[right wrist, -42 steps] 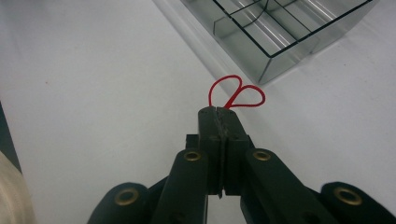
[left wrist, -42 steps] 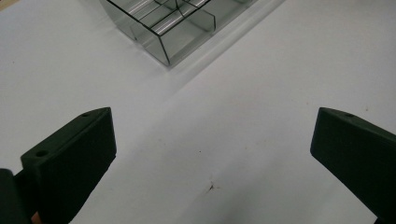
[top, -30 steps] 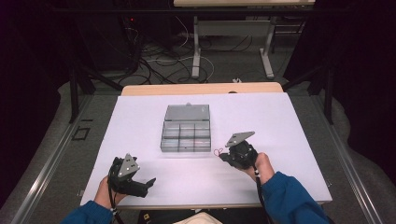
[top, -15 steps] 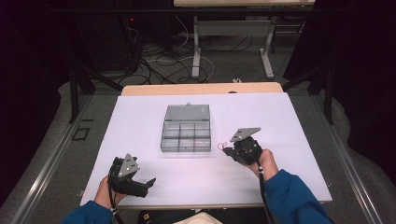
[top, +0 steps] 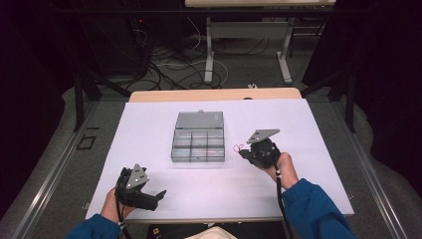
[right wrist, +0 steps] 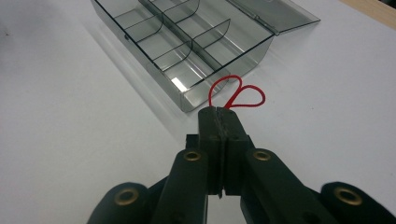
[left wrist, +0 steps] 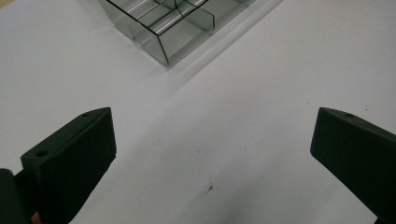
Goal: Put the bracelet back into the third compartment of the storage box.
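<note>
Your right hand (top: 282, 163) reaches in from 5 o'clock in the high view, blue sleeve (top: 311, 209) up to the wrist, and holds the right gripper (top: 245, 153) just off the right side of the compartment box (top: 198, 137). The gripper points toward 9 o'clock, its grey three-cornered plate (top: 263, 134) on top. In the right gripper view your jaws are pressed together, clamped on a red rubber band (right wrist: 236, 95). The band is thin and bright red, pinched in the middle so that two loops spread beyond the jaw tips like a small heart. It sits just beside the box's near corner; whether it rests on the sheet or hangs slightly above it cannot be told.

Your left hand (top: 113, 206) rests low at 7 o'clock in the high view, well apart from the box, with the left gripper (top: 158, 196) aimed toward 3 o'clock. In the left gripper view your jaws stand wide apart with nothing between them, only bare white table cover (left wrist: 224, 140) bearing a small dark speck.

The box is clear smoky plastic, lying open in the middle of the white table cover, its lid (top: 199, 119) folded flat toward 12 o'clock. Thin dividers split the tray into rows of small cells, and those seen in the right gripper view are empty. Behind the table, at 12 o'clock, cables (top: 164, 64) trail over the floor around grey table legs (top: 209, 50).
</note>
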